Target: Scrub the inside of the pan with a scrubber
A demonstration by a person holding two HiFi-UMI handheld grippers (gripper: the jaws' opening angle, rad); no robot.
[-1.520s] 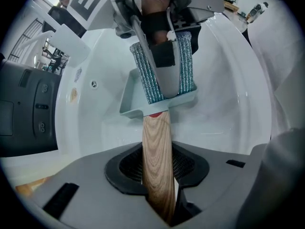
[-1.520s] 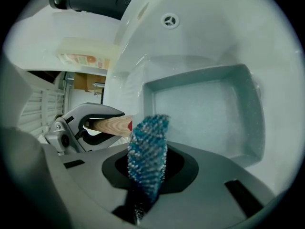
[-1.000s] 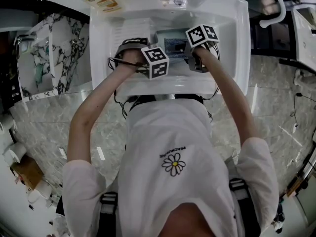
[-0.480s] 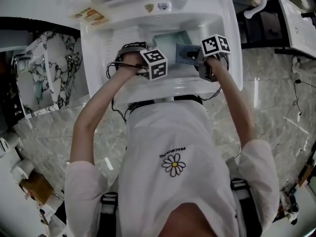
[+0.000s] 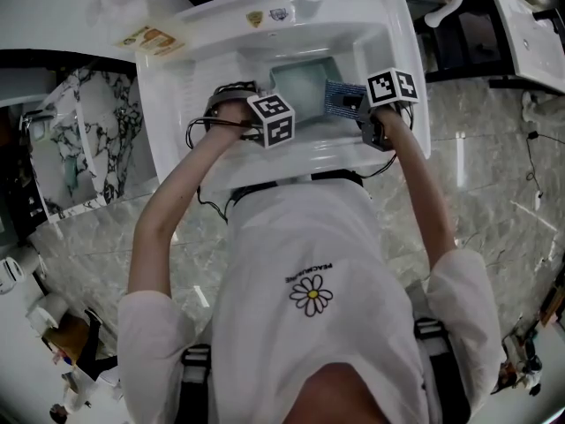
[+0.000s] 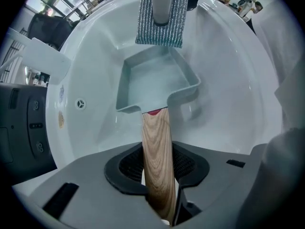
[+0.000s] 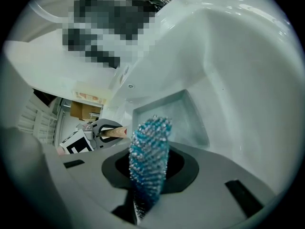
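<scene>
We note the left tongs (image 6: 159, 171) partly closed and clamped on the light wooden handle (image 6: 156, 142) of the pale green square pan (image 6: 155, 82), which lies inside the white moulded sink (image 6: 238, 104). The right tongs (image 7: 147, 175) pinch the blue glittery mesh scrubber (image 7: 151, 142) edge-on. The scrubber hangs at the pan's rim opposite the handle; whether it touches, we cannot tell.

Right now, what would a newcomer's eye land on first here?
The pale green square pan down in the white sink, its wooden handle clamped in the left gripper. Next, the glittery blue scrubber pinched in the right gripper, by the pan's rim opposite the handle.
</scene>
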